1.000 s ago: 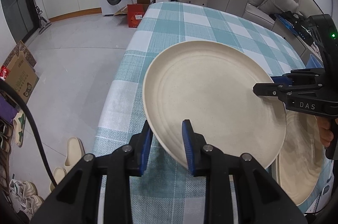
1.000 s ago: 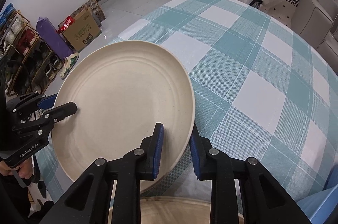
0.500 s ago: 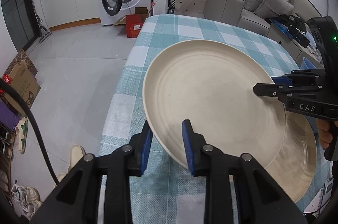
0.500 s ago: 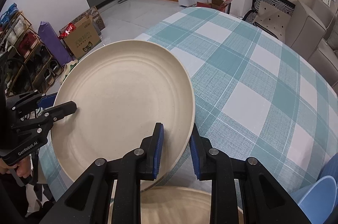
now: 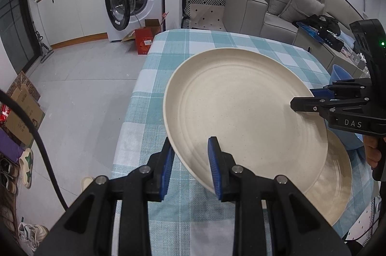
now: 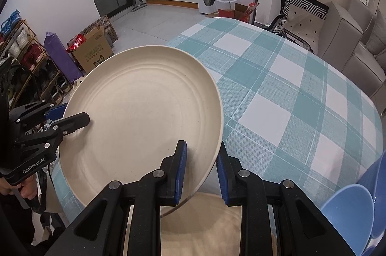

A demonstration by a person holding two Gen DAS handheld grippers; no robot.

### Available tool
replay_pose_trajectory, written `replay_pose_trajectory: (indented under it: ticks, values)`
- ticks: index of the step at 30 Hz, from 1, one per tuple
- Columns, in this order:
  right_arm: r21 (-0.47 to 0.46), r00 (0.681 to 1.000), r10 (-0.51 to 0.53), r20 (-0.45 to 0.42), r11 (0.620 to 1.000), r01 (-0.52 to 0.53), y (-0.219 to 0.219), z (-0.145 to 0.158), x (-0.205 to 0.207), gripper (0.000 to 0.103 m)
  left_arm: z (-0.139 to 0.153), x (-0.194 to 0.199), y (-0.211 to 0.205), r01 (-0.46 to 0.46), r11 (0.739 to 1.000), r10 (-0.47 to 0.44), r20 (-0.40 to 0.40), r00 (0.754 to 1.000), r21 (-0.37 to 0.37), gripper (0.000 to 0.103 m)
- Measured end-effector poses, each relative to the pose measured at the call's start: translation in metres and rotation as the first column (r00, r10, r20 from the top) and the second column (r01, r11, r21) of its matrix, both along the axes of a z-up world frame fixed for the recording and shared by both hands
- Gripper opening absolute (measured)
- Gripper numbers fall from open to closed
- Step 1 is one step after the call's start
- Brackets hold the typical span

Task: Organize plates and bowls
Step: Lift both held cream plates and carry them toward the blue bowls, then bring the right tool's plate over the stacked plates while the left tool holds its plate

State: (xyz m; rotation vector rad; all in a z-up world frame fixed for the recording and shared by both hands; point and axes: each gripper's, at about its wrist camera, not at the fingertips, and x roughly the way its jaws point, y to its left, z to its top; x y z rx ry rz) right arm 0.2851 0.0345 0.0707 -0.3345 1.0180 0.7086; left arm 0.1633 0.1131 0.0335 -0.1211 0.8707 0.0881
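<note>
Left gripper (image 5: 190,164) clamps the round cream speckled plate (image 5: 241,116) at its 7 o'clock rim; the plate is held above the teal-and-white checked worktop (image 5: 154,96), over a second cream plate (image 5: 337,183) at 4 o'clock.

Right wrist view: right gripper (image 6: 201,169) pinches the rim at 5 o'clock. Blue bowl (image 6: 349,215) at 4 o'clock.

Risk: uneven hands could twist the thin rim loose.
</note>
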Motion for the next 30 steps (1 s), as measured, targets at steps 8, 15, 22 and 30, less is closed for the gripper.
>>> replay_pose_trajectory:
  ticks: [8, 15, 22, 30]
  values:
    - [-0.001, 0.999, -0.035, 0.015, 0.999, 0.035, -0.023, 0.008, -0.011, 0.024, 0.005, 0.003, -0.015, 0.045, 0.999, -0.045, 0.005, 0.999, -0.001, 0.027]
    - [-0.007, 0.997, -0.068, 0.021, 0.998, 0.068, -0.043, 0.01, -0.021, 0.024, 0.009, 0.003, -0.03, 0.089, 0.996, -0.089, 0.015, 0.996, -0.003, 0.027]
    - [-0.001, 0.995, -0.095, 0.03, 0.995, 0.095, -0.061, 0.015, -0.036, 0.024, 0.012, -0.001, -0.042, 0.122, 0.993, -0.122, 0.024, 0.992, -0.001, 0.027]
    - [-0.007, 0.993, -0.114, 0.031, 0.993, 0.115, -0.079, 0.015, -0.051, 0.024, 0.013, -0.007, -0.056, 0.159, 0.987, -0.159, 0.022, 0.987, 0.0, 0.027]
